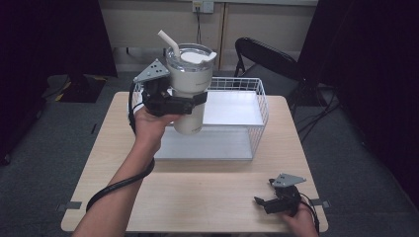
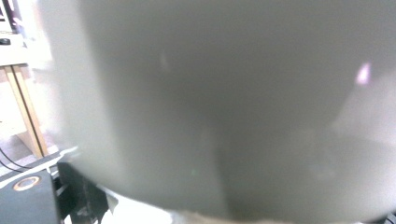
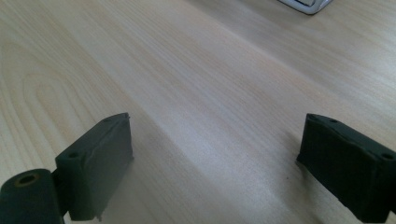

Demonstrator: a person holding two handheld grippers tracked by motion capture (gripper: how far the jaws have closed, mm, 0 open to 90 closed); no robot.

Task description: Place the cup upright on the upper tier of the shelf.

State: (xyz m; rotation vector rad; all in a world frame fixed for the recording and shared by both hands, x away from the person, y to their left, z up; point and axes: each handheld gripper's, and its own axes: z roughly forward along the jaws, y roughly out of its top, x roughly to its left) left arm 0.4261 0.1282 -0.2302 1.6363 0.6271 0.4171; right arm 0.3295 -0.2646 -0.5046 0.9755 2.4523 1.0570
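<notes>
A tall cream tumbler (image 1: 191,84) with a clear lid and a white straw (image 1: 169,43) hangs in the air over the front of the white wire basket (image 1: 259,106). My left gripper (image 1: 190,102) is shut on the tumbler's body, and the pale wall of the tumbler (image 2: 224,107) looms blurred right in front of the left gripper view. My right gripper (image 1: 262,202) rests low at the table's front right, jaws open, with bare wood between its fingers (image 3: 100,158).
The basket stands on a light wooden table (image 1: 197,192) and has a white floor panel. A black folding chair (image 1: 269,57) is behind the table's far right corner. Dark curtains hang at both sides.
</notes>
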